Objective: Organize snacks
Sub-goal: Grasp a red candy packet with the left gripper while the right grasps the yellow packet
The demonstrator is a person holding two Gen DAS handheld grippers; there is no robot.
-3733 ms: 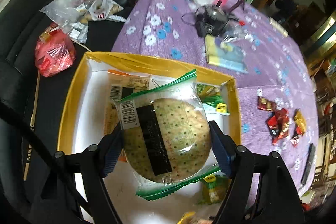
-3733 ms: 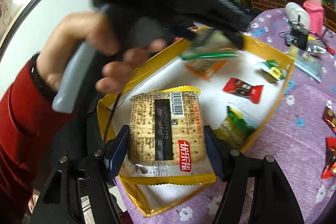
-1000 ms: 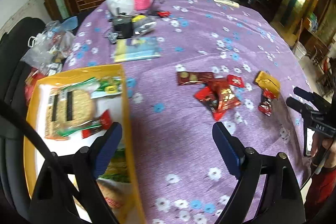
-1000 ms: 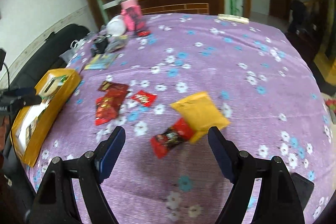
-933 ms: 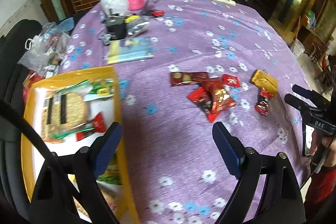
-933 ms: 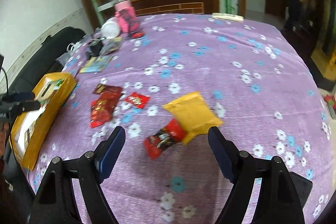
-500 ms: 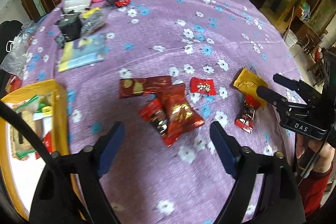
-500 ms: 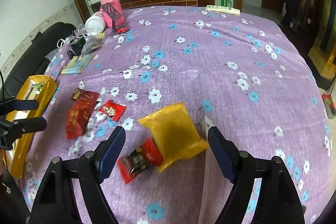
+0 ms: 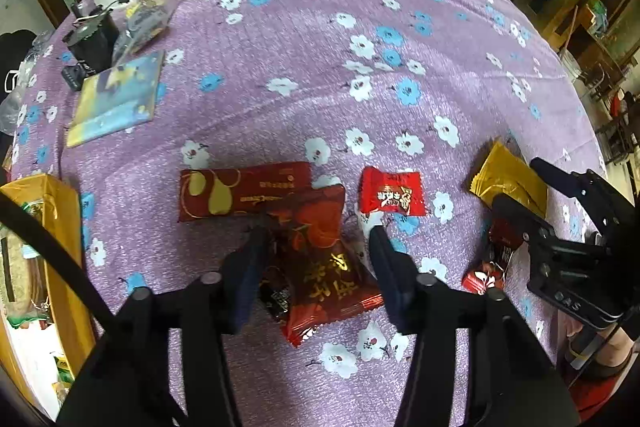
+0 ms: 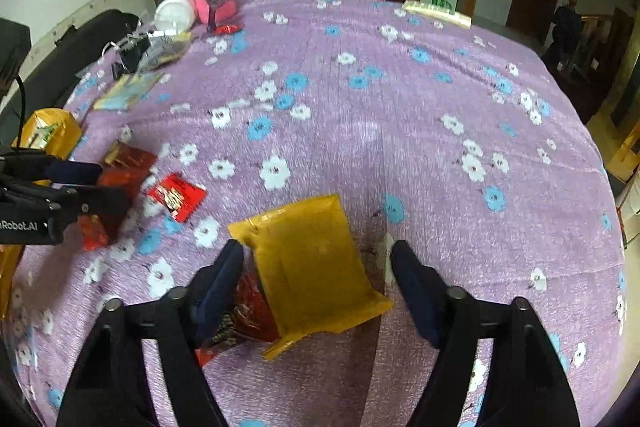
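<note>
Both grippers hang open over loose snacks on the purple tablecloth (image 9: 304, 75). The left gripper (image 9: 316, 239) straddles a dark red packet (image 9: 320, 263); it should close squarely. The right gripper (image 10: 316, 263) brackets a yellow packet (image 10: 308, 259) overlapping a red wrapper (image 10: 248, 311), so it should pinch only the yellow one.

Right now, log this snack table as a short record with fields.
surface: round table under purple flowered cloth
left gripper: open, straddling dark red foil snack packet
right gripper: open, straddling flat yellow foil pouch
under the pouch: red wrapper, partly covered
loose snacks: long red packet, small red candy wrapper
container: yellow cardboard box at table's edge, already holding snacks
</note>
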